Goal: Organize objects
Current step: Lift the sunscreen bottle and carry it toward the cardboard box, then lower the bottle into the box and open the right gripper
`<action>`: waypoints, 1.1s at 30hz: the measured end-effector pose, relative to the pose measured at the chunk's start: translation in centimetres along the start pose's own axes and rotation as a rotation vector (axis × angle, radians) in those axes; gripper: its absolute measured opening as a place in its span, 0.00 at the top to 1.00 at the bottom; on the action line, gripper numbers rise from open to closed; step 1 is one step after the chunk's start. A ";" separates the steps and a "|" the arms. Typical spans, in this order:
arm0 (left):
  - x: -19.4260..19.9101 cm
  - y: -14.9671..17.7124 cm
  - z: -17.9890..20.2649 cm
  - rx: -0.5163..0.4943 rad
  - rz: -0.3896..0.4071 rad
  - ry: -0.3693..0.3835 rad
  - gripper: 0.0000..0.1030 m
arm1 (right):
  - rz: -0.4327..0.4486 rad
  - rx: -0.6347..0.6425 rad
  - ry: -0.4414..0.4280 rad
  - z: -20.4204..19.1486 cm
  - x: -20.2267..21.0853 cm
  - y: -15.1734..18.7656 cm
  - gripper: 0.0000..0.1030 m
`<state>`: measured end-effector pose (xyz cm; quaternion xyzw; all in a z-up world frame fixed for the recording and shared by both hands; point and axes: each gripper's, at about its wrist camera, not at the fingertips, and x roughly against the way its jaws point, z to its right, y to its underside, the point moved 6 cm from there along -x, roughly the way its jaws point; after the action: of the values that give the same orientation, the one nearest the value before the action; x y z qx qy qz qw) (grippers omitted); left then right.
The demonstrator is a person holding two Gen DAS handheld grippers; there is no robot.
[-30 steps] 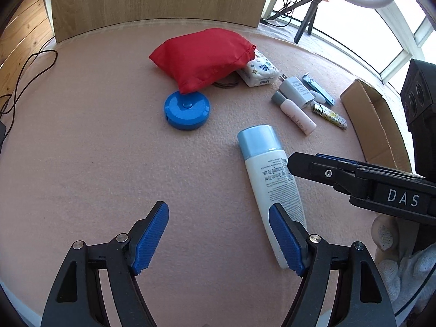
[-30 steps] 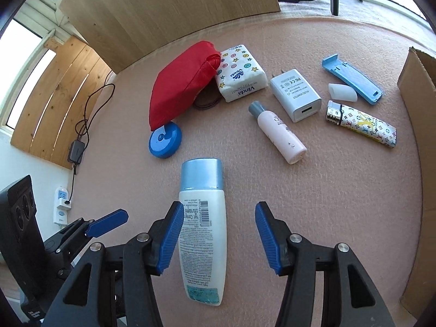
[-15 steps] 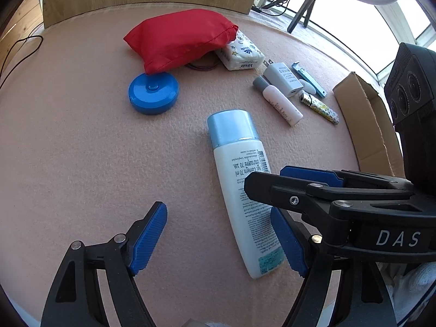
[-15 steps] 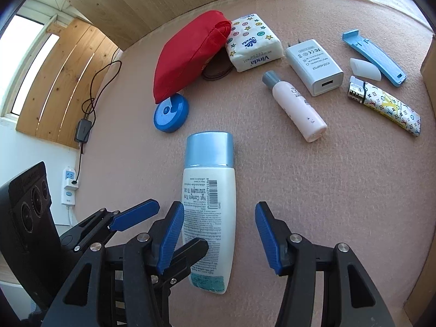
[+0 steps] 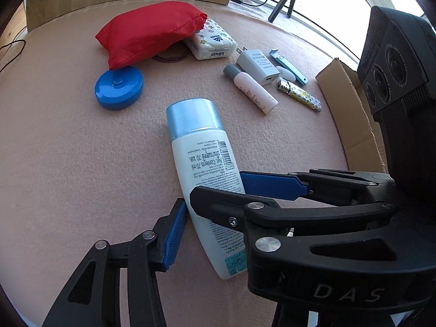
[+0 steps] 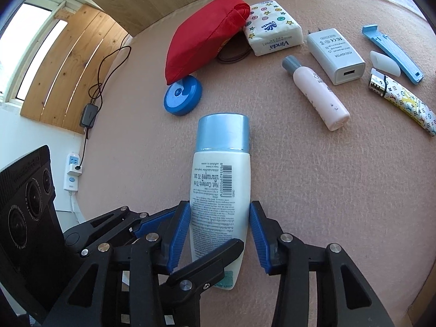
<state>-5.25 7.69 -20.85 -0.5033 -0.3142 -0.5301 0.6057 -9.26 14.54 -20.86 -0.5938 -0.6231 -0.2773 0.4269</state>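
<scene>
A white bottle with a light blue cap (image 5: pixel 201 158) (image 6: pixel 218 179) lies flat on the pink felt table, cap pointing away. In the right wrist view my right gripper (image 6: pixel 219 218) has both blue pads pressed on the sides of its lower half. My left gripper (image 5: pixel 218 212) is at the same end. Its left pad (image 5: pixel 175 229) touches the bottle's left edge. Its other finger is hidden behind the right gripper in the left wrist view, and shows as a black finger (image 6: pixel 207 261) across the bottle's foot in the right wrist view.
Beyond the bottle lie a blue round disc (image 5: pixel 118 88), a red pouch (image 5: pixel 152 32), a tissue pack (image 5: pixel 212 43), a white charger (image 5: pixel 257 65), a small pink bottle (image 5: pixel 253 92), a patterned lighter (image 5: pixel 299 95) and a blue strip (image 5: pixel 288 65). An open cardboard box (image 5: pixel 348 109) stands at the right edge.
Both grippers have moved forward over the bottle's lower end and narrowed from wide open until their pads meet its sides. The bottle has not moved.
</scene>
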 end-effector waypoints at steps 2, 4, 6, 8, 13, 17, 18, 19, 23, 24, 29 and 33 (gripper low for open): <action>0.1 0.0 0.4 -0.007 0.010 -0.009 0.50 | 0.010 0.004 0.005 0.1 0.3 0.1 0.61; 0.2 0.0 0.8 -0.010 0.014 -0.010 0.50 | 0.020 -0.002 -0.003 0.3 0.8 0.2 0.61; 0.6 -0.1 1.4 -0.013 0.023 -0.008 0.50 | 0.036 -0.008 -0.010 0.5 1.5 0.3 0.61; 1.1 -0.4 2.3 -0.022 0.036 -0.011 0.50 | 0.059 -0.007 -0.009 0.7 2.6 0.4 0.61; 2.4 -1.8 5.6 -0.072 0.074 -0.006 0.50 | 0.124 -0.017 0.001 1.9 6.5 0.2 0.61; 3.3 -3.1 9.1 -0.120 0.105 0.016 0.50 | 0.177 -0.033 0.018 3.7 10.1 0.1 0.61; 3.5 -3.5 10.0 -0.131 0.112 0.022 0.50 | 0.190 -0.037 0.025 4.3 11.0 -0.1 0.61; 3.6 -3.8 10.9 -0.142 0.118 0.029 0.50 | 0.204 -0.042 0.033 4.9 12.0 -0.1 0.61; 3.2 -5.6 15.4 -0.186 0.138 0.060 0.50 | 0.259 -0.068 0.056 7.5 15.6 -0.1 0.61; 3.1 -5.9 16.6 -0.197 0.142 0.069 0.50 | 0.272 -0.074 0.064 8.2 16.5 0.0 0.61; 2.4 -6.5 22.0 -0.252 0.133 0.104 0.50 | 0.318 -0.119 0.089 12.0 19.7 1.0 0.61; 0.8 -6.4 25.6 -0.303 0.120 0.103 0.50 | 0.338 -0.159 0.102 14.7 21.2 2.0 0.61</action>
<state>-7.30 32.02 -10.76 -0.5789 -0.1686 -0.5596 0.5686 -8.83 38.06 -10.01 -0.7070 -0.4682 -0.2798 0.4502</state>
